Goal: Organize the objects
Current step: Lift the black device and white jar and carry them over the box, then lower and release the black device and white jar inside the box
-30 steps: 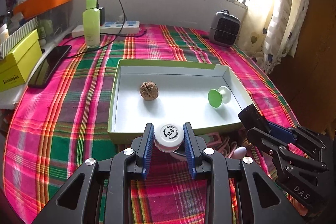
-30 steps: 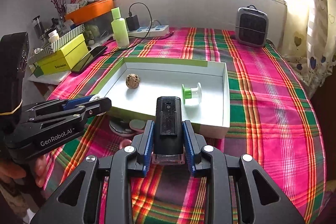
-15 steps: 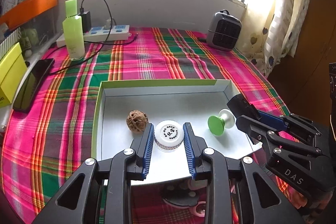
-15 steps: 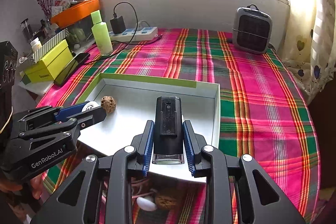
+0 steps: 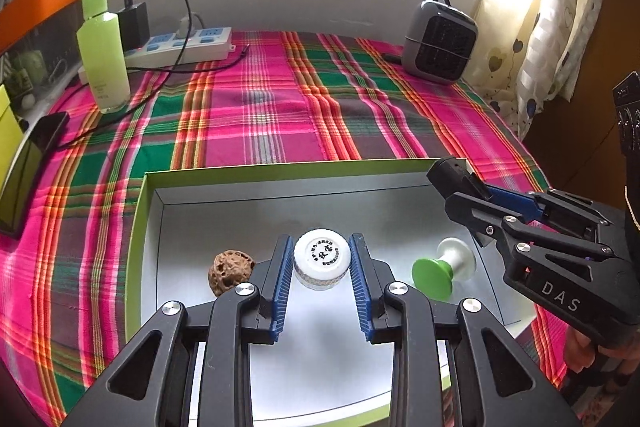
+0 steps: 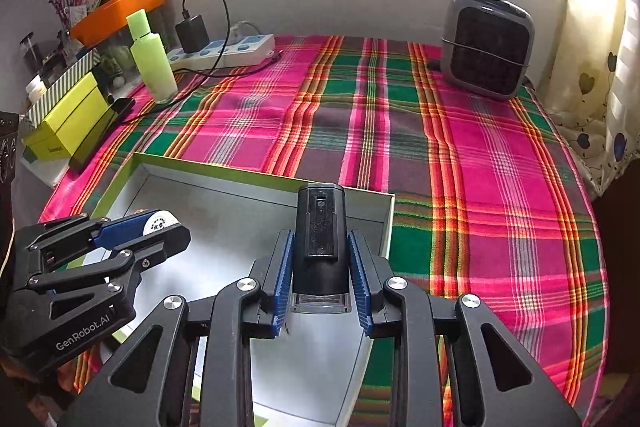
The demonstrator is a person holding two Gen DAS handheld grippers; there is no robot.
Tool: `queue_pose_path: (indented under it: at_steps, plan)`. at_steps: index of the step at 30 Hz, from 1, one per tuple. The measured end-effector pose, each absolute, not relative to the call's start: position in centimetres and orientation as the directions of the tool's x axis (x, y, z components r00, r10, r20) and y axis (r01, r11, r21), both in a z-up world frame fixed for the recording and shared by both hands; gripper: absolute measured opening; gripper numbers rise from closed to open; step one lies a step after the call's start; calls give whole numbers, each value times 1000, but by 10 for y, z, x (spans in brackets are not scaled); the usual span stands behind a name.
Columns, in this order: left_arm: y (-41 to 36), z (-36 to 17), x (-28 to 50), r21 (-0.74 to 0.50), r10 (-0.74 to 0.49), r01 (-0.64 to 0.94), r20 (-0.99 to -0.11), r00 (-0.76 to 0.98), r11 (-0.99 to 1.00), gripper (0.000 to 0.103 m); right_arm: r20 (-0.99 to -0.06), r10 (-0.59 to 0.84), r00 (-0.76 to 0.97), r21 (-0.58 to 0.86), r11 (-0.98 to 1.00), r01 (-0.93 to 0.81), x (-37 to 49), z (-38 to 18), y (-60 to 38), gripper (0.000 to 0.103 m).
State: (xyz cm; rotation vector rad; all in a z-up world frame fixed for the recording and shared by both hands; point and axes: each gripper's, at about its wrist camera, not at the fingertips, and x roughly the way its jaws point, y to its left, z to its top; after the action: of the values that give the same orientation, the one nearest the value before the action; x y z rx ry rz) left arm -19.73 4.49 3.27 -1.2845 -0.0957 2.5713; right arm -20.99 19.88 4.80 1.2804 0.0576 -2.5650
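Observation:
My left gripper (image 5: 320,265) is shut on a small white-capped jar (image 5: 321,262) and holds it over the white floor of the green-rimmed box (image 5: 280,169). A walnut (image 5: 230,271) lies just left of it and a green-and-white spool (image 5: 442,267) just right. My right gripper (image 6: 320,259) is shut on a black rectangular device (image 6: 320,239) over the box's right side (image 6: 390,223). The right gripper also shows in the left wrist view (image 5: 468,187), and the left gripper with the jar shows in the right wrist view (image 6: 158,227).
The box sits on a plaid tablecloth (image 5: 280,107). Behind it stand a green bottle (image 5: 102,47), a power strip with charger (image 5: 180,45) and a small grey heater (image 5: 440,41). A phone (image 5: 28,167) and a yellow box (image 6: 68,123) lie at the left.
Both grippers have moved forward from the near table edge to over the box, carrying the jar and the black device. Loose items near the front edge have left view.

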Motion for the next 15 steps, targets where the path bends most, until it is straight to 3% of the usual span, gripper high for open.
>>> queue_pose_path:
  at_steps: [15]
  plan:
    - [51,20,-213,-170,256,-204,-797,-546,-964,26,-818,-239,-523,93,-953,290,-220,33,197,29]
